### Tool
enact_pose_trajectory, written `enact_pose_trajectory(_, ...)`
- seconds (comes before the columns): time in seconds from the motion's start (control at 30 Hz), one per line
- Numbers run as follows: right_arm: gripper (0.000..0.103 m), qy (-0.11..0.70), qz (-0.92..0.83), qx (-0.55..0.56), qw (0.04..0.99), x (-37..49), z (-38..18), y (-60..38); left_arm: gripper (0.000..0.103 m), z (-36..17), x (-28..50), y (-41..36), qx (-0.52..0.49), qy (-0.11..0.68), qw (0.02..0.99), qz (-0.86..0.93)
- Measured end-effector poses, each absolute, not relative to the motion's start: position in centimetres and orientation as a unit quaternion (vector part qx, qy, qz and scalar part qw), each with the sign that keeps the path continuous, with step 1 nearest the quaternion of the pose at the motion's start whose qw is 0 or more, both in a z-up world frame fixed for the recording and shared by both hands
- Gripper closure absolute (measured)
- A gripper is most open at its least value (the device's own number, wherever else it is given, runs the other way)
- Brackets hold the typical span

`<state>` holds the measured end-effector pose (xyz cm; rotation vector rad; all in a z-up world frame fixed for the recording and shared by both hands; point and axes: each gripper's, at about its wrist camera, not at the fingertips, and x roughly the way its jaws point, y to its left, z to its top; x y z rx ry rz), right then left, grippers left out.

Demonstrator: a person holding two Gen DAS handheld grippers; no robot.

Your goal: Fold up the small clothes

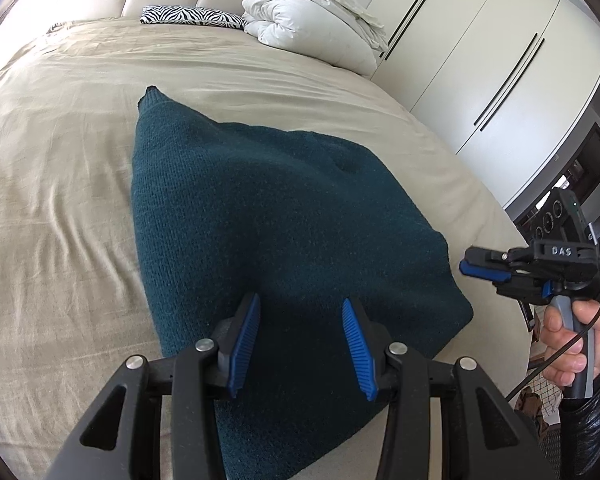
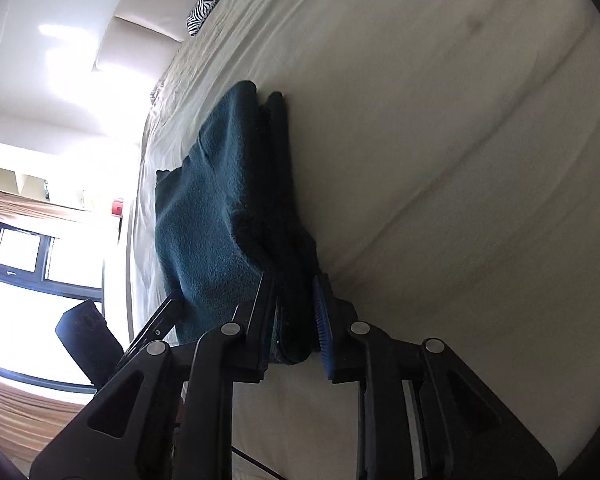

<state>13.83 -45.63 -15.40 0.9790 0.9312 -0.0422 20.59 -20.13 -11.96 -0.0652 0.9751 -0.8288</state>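
A dark teal knitted garment [image 1: 268, 216] lies folded on the beige bed sheet [image 1: 60, 200]. My left gripper [image 1: 300, 304] is open and empty, hovering over the garment's near part. My right gripper [image 1: 466, 268] is held by a hand at the right, off the garment's right edge, turned on its side with its jaws nearly together. In the right wrist view the garment [image 2: 220, 208] shows edge-on as stacked layers, and my right gripper [image 2: 296, 284] has its fingers either side of the near corner with a gap; nothing is clamped.
A folded white duvet [image 1: 312, 20] and a zebra-print cushion [image 1: 192, 16] lie at the head of the bed. White wardrobe doors [image 1: 480, 60] stand on the right. The bed's edge runs along the right. A window [image 2: 28, 280] shows in the right wrist view.
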Motion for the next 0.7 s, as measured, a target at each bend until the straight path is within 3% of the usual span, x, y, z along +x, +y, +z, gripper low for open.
enact_pose_trajectory(0.13,0.083,0.385,0.058,0.471,0.791,16.8,-12.2,-44.4,0.057,-11.9,20.7,-20.3,-0.03,0.456,0.802,-0.385)
enact_pose_trajectory(0.27,0.083,0.409,0.079,0.478,0.773,20.8,-14.8,-42.7,0.057,-11.9,20.9,-20.1,-0.034,0.458,0.798,-0.389)
enact_pose_trajectory(0.37,0.103,0.408,0.075,0.512,0.752,20.0,-19.0,-44.1,0.057,-12.1,20.8,-19.8,-0.04,0.457,0.796,-0.394)
enact_pose_trajectory(0.53,0.103,0.37,0.087,0.553,0.741,17.0,-20.1,-45.6,0.058,-11.1,20.7,-18.9,-0.055,0.46,0.795,-0.393)
enact_pose_trajectory(0.7,0.097,0.371,0.069,0.515,0.769,15.9,-15.6,-45.0,0.058,-8.1,22.0,-18.7,-0.054,0.431,0.816,-0.38)
